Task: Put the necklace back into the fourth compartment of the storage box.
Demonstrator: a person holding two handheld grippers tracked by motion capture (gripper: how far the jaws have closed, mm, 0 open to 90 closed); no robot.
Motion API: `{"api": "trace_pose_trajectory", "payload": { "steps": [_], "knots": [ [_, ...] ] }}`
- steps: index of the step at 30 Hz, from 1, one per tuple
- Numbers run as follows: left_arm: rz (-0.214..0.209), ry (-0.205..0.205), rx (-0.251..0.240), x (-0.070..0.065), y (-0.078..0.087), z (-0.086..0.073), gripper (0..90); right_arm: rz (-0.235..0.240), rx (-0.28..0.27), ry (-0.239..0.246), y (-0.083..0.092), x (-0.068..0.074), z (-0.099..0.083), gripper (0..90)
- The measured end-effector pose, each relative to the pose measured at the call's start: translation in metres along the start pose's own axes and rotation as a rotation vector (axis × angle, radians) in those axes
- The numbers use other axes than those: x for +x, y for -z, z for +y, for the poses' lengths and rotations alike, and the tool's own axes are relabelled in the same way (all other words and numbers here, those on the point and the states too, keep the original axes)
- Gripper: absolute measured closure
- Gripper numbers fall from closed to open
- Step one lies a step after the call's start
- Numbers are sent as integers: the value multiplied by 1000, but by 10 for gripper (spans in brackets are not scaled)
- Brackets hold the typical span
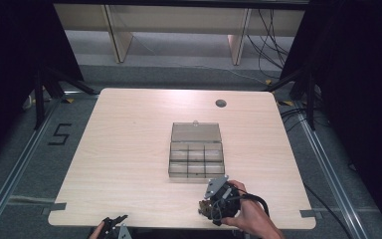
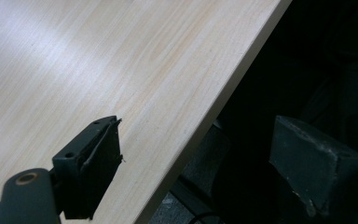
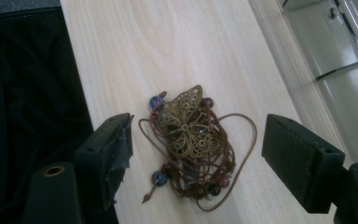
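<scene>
A brown cord necklace [image 3: 191, 140] with a brass butterfly pendant and dark beads lies bunched on the wooden table [image 3: 168, 46], close to its front edge. My right gripper [image 3: 200, 128] is open, one jaw on each side of the necklace, neither pad touching it. In the high view a hand holds that right gripper [image 1: 206, 208] at the front of the table, just in front of the clear compartment box [image 1: 196, 154]. My left gripper [image 2: 198, 126] is open and empty, one jaw over the table's edge and the other beyond it. It sits at the front left edge [image 1: 115, 222].
The clear box stands mid-table with its lid [image 1: 196, 132] folded back and flat; its near corner [image 3: 340, 70] lies to the upper right of my right gripper. A round cable hole [image 1: 221, 103] is at the table's far right. Black curtains flank the table.
</scene>
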State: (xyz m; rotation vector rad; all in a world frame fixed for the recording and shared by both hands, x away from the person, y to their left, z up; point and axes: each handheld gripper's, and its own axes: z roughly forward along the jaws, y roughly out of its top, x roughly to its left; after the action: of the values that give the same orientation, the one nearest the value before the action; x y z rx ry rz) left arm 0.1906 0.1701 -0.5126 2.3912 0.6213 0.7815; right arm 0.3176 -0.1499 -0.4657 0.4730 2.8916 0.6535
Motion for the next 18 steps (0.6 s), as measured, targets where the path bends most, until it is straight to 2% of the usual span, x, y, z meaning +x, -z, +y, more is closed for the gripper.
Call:
{"api": "trace_pose_trajectory", "payload": {
  "steps": [7, 9, 10, 11, 15, 16, 17, 18],
  "knots": [
    [1, -2, 2, 0, 0, 0, 158, 9, 47, -2, -9, -3, 2, 271],
    [22, 3, -7, -1, -1, 0, 158, 16, 70, -1, -15, -3, 2, 282],
    [4, 1, -2, -1, -1, 0, 158, 13, 76, 2, -17, -4, 2, 284],
    [4, 1, -2, -1, -1, 0, 158, 13, 76, 2, -17, -4, 2, 284],
    [3, 0, -1, -1, -1, 0, 158, 50, 99, 20, -24, -7, 2, 341],
    [3, 1, -2, -1, -1, 0, 158, 65, 79, 12, -25, -8, 2, 422],
    [3, 1, -2, -1, -1, 0, 158, 65, 79, 12, -25, -8, 2, 422],
    [3, 3, -1, -1, -1, 0, 158, 86, 80, 20, -24, -8, 3, 504]
  ]
}}
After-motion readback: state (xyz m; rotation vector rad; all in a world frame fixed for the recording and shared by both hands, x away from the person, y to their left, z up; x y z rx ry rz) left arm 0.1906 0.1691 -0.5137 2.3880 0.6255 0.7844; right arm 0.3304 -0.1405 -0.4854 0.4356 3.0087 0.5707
